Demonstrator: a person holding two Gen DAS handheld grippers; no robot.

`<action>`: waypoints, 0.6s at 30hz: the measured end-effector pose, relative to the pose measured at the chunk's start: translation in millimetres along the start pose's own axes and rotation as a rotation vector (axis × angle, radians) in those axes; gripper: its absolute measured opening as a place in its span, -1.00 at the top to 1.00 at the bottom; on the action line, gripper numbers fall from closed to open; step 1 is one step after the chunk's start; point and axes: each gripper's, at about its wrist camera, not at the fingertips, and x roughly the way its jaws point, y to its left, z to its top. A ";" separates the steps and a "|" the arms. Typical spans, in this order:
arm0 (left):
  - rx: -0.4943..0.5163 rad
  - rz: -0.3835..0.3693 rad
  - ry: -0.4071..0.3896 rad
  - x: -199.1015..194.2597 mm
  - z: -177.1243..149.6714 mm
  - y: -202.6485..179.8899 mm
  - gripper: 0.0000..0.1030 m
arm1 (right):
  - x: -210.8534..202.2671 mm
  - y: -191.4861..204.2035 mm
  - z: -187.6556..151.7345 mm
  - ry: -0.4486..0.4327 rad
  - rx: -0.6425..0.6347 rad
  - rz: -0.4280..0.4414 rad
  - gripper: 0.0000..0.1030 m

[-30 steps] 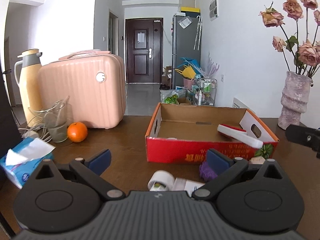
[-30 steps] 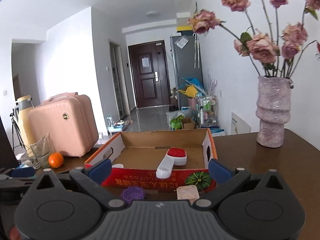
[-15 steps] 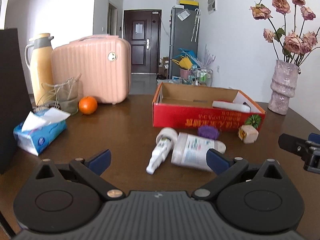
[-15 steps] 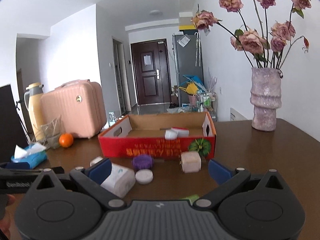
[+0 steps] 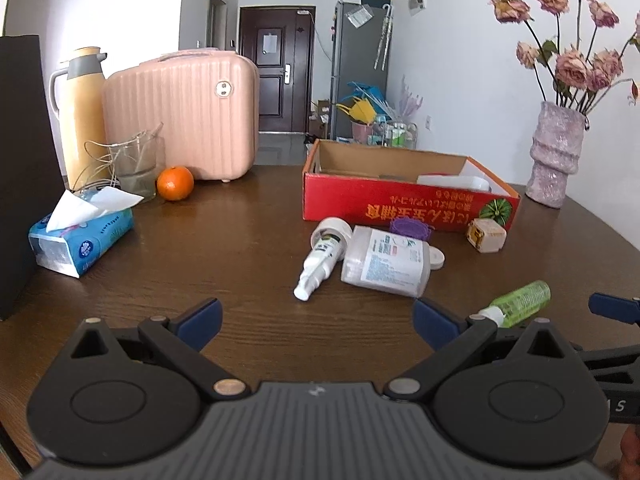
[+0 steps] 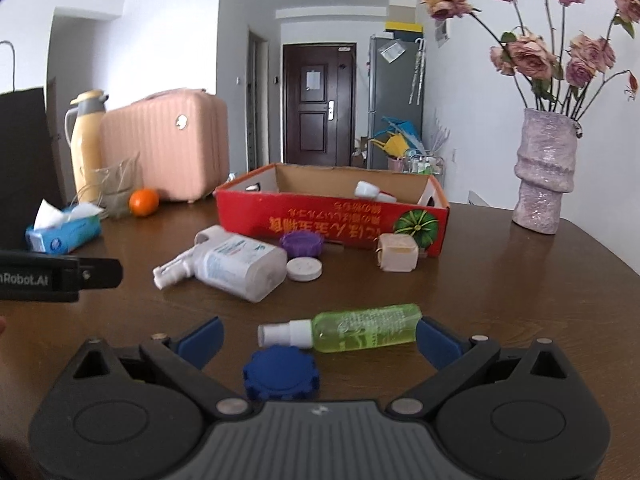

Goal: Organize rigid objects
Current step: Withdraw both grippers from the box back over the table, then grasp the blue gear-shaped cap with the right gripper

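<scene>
Left gripper (image 5: pixel 316 322): jaws spread wide, nothing between them, hovering above bare brown table (image 5: pixel 224 248). Straight ahead of its fingertips, a white spray bottle (image 5: pixel 322 258) lying flat, nozzle toward the tongs, touching a larger clear bottle with printed label (image 5: pixel 386 262) on its side. Just beyond those, a purple ridged cap (image 5: pixel 408 229), a white round lid (image 5: pixel 436 258) and a beige cube-shaped item (image 5: pixel 486 235), all close against the front wall of the red cardboard box (image 5: pixel 404 206). Inside the box, a white object (image 5: pixel 454 182), only partly visible. Off to the right, beside the right fingertip, a green spray bottle (image 5: pixel 518 304).

Right gripper (image 6: pixel 318 338): likewise released, jaws wide apart. Between its fingertips, lying crosswise on the table, the green spray bottle (image 6: pixel 348 330), nozzle pointing left, untouched by either pad as far as can be told. Nearer the tongs' body, a blue ridged cap (image 6: pixel 282 374). Far left of both tongs: tissue pack (image 5: pixel 80 236), orange (image 5: pixel 175 183), glass beaker (image 5: pixel 138 166), pink case (image 5: pixel 184 126), thermos (image 5: pixel 82 112). Far right: vase of dried roses (image 6: pixel 546 174).
</scene>
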 end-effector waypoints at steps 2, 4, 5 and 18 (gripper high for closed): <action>-0.001 -0.005 0.005 -0.1 -0.8 0.2 -1.00 | 1.0 0.4 -0.4 0.009 0.003 0.000 -0.98; -0.001 -0.003 0.013 0.8 -1.1 -0.1 -1.00 | 3.5 -0.3 -0.6 0.027 0.005 0.005 -0.98; -0.001 -0.001 0.019 1.6 -1.5 -0.3 -1.00 | 6.2 0.6 -1.2 0.044 0.002 0.010 -0.98; -0.005 0.003 0.049 5.8 -3.4 -0.6 -1.00 | 47.0 13.7 -5.7 0.220 -0.027 0.041 -0.63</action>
